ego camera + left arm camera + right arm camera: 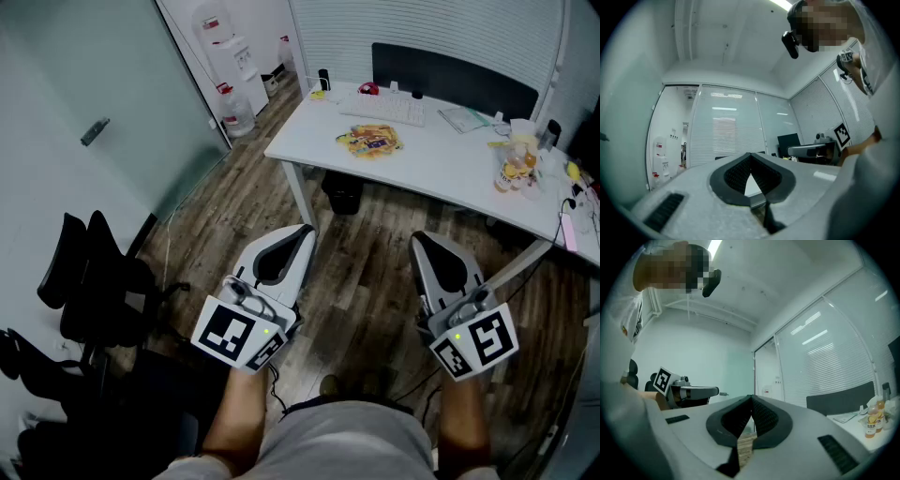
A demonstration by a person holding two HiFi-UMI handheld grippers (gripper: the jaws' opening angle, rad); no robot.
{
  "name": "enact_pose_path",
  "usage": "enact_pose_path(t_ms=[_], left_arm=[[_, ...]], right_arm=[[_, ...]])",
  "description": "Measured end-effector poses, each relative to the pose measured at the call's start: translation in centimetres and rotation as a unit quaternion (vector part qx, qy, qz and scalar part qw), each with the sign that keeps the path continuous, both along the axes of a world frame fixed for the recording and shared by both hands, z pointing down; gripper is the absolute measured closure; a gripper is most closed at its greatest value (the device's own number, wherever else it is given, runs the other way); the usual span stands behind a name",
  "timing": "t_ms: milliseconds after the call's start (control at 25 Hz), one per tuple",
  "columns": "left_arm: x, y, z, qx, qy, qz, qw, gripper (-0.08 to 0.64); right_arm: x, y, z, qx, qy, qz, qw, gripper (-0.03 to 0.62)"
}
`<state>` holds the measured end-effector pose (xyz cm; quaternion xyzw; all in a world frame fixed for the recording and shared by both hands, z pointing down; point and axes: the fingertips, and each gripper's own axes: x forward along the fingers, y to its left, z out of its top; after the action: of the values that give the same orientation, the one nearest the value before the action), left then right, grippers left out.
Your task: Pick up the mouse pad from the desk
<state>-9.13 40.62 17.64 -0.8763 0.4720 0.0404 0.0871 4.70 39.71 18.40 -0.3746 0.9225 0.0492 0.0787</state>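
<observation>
Distance is what strikes me: the person stands on the brown wood-plank floor [366, 281] well short of the long white desk [441, 159], so nothing on it can be reached from here. The left gripper [302, 234], a grey two-jaw tool with a black-and-white marker cube, is held at waist level on the near side of the desk, opposite its left end. The matching right gripper [419, 240] sits beside it, opposite the desk's middle. Both point toward the desk with their tips slightly raised, which I take to be an easy carrying posture and not an aimed reach. Each one's own view shows the ribbed black pads pressed together with nothing caught between them, which makes sense with nothing to grasp. The flat yellow-and-orange patterned mat [370, 141], which I judge to be the mouse pad, lies flat on the desk's left part. It is just in front of the white keyboard [384, 108] and near the desk's front edge, where a hand would naturally work a mouse. A dark upright panel [450, 80] stands along the far edge, and a cluster of clear bottles [516, 169] crowds the right end, well apart from the pad. A black office chair [94, 291] is parked well to the left of the desk, so the approach looks unobstructed. The task seems barely begun; next the person would need to walk up to the desk and open one set of jaws
</observation>
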Motion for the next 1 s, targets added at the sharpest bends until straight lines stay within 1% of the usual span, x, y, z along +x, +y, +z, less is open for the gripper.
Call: enact_pose_path(t_ms=[320,600,1000], left_arm=[[0.4,-0.2,0.2,-0.002,-0.001,-0.003,1.0,0.545],[0.8,-1.2,0.9,-0.012,-0.001,-0.011,0.9999,0.545],[3.1,-3.2,1.6,-0.017,-0.003,-0.032,0.9993,0.545]], right_arm=[[0.5,-0.3,0.1,0.001,0.001,0.0,1.0,0.581],[1.4,-1.4,0.5,-0.011,-0.006,-0.004,1.0,0.58],[4.8,-3.9,1.4,-0.021,-0.004,-0.015,1.0,0.58]])
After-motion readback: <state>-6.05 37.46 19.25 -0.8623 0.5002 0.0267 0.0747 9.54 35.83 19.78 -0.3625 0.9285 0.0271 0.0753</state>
